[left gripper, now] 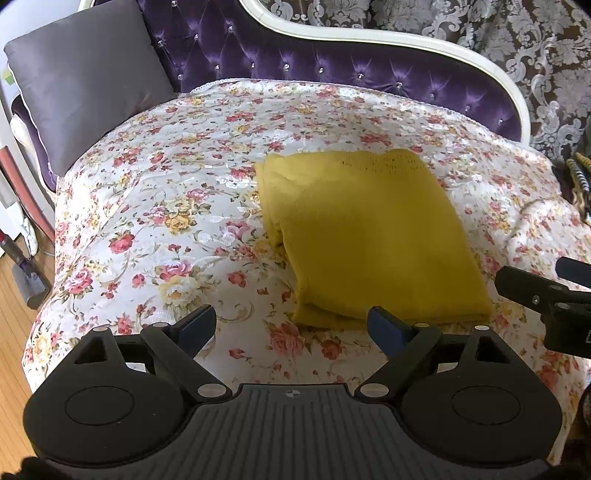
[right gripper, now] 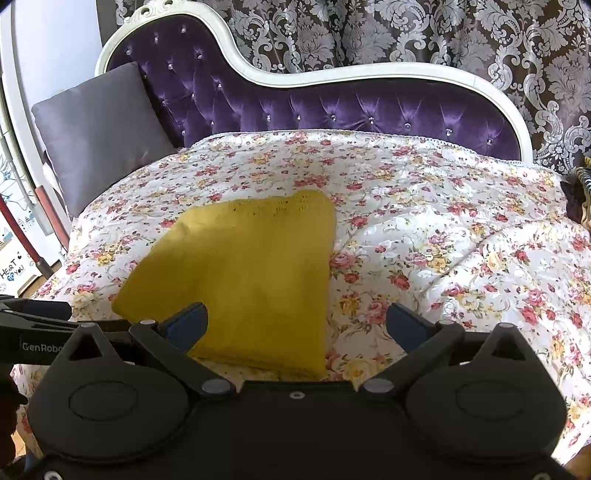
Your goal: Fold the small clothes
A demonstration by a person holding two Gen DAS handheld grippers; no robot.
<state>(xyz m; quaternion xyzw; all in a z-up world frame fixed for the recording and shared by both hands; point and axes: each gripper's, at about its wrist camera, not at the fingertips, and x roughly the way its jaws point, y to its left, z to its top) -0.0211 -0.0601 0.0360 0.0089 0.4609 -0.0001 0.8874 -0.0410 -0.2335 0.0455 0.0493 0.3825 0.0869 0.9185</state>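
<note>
A yellow knit garment point(left gripper: 369, 236) lies folded into a flat stack on the floral cover point(left gripper: 166, 206) of a chaise; it also shows in the right wrist view point(right gripper: 243, 273). My left gripper point(left gripper: 291, 326) is open and empty, just above the cover at the garment's near left corner. My right gripper point(right gripper: 295, 325) is open and empty, over the garment's near right edge. The right gripper also shows at the right edge of the left wrist view point(left gripper: 546, 295). Part of the left gripper shows at the left edge of the right wrist view point(right gripper: 37, 325).
A grey cushion point(left gripper: 85, 81) leans at the chaise's left end, also in the right wrist view point(right gripper: 99, 129). The tufted purple backrest point(right gripper: 332, 107) with a white frame runs behind. A patterned curtain point(right gripper: 406, 33) hangs beyond. Wooden floor point(left gripper: 14, 332) lies to the left.
</note>
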